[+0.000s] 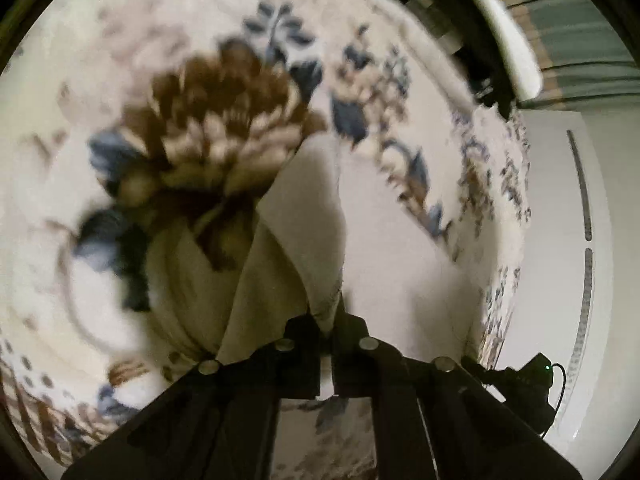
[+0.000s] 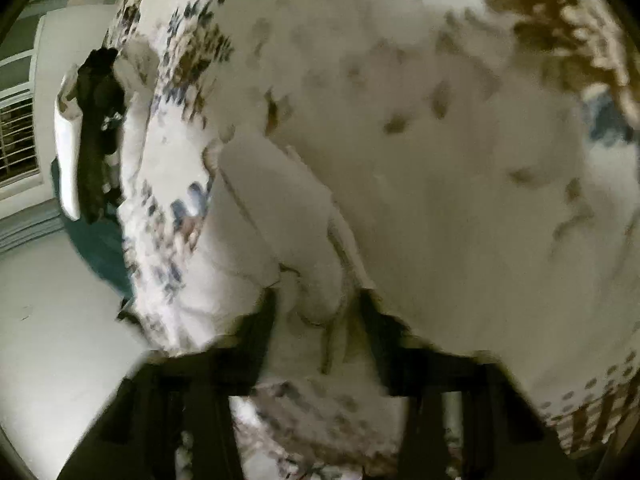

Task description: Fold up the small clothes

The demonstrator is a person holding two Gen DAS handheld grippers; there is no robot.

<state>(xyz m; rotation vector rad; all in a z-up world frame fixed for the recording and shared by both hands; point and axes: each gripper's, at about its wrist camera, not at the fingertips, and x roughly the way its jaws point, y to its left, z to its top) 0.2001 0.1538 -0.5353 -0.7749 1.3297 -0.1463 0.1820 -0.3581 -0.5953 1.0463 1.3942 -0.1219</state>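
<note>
Under both cameras we see a floral bedspread (image 1: 224, 92), cream with a large brown flower and blue leaves, covering a wide soft surface that fills most of each view. Its patterned border curves down the right side of the left wrist view and the left side of the right wrist view, where the cover drops off toward a pale floor (image 2: 52, 320). Both pictures are blurred.

Our left gripper (image 1: 327, 322) has its jaws pinched together on a fold of the small cream garment (image 1: 304, 220), which rises from the fingertips in a narrow, creased peak over the bedspread. Our right gripper (image 2: 318, 304) stands narrowly apart, with a bunched edge of the same white cloth (image 2: 280, 216) between its fingers (image 2: 264, 320); the pads appear to press on it, though the blur leaves this less than sure.

Beyond the bed edge in the left wrist view we see a white panel (image 1: 560, 240) with slotted vents, a small black device (image 1: 532, 384) with a green light, and the other black gripper held near a white curved bar (image 1: 504, 40). Across the room in the right wrist view, we make out a window (image 2: 18, 136) with slats, and a teal cloth (image 2: 100, 240) by the bed's side.
</note>
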